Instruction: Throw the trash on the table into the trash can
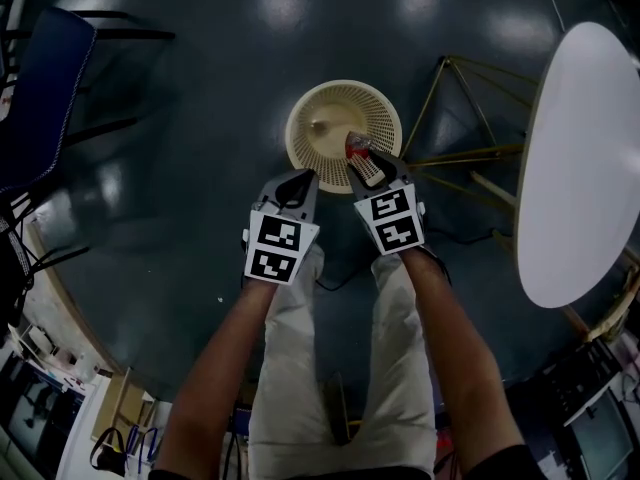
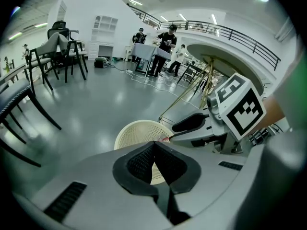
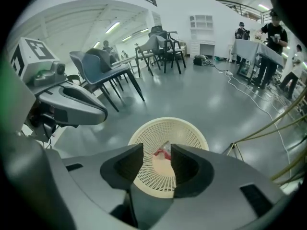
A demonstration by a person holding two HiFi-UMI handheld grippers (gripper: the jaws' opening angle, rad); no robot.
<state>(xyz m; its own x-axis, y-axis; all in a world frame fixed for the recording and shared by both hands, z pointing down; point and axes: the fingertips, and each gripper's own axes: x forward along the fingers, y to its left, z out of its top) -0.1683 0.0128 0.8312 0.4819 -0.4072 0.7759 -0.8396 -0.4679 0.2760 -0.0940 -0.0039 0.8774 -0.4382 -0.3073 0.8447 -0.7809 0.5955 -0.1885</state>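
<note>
A cream perforated trash can (image 1: 303,118) stands on the dark floor straight below me. My right gripper (image 1: 368,165) hangs over its near rim with the jaws apart. A small red and silver piece of trash (image 1: 358,147) shows just past its tips, in the gap over the can's inside (image 3: 168,128); the pads do not press on the trash (image 3: 163,153). My left gripper (image 1: 297,183) is beside it to the left, shut with nothing between its jaws (image 2: 154,145), also pointing at the can (image 2: 136,131).
A white oval table (image 1: 580,168) on gold legs (image 1: 460,118) stands to the right of the can. A blue chair (image 1: 40,88) is at the far left. Chairs (image 3: 110,75) and people at a table (image 2: 158,51) are farther off.
</note>
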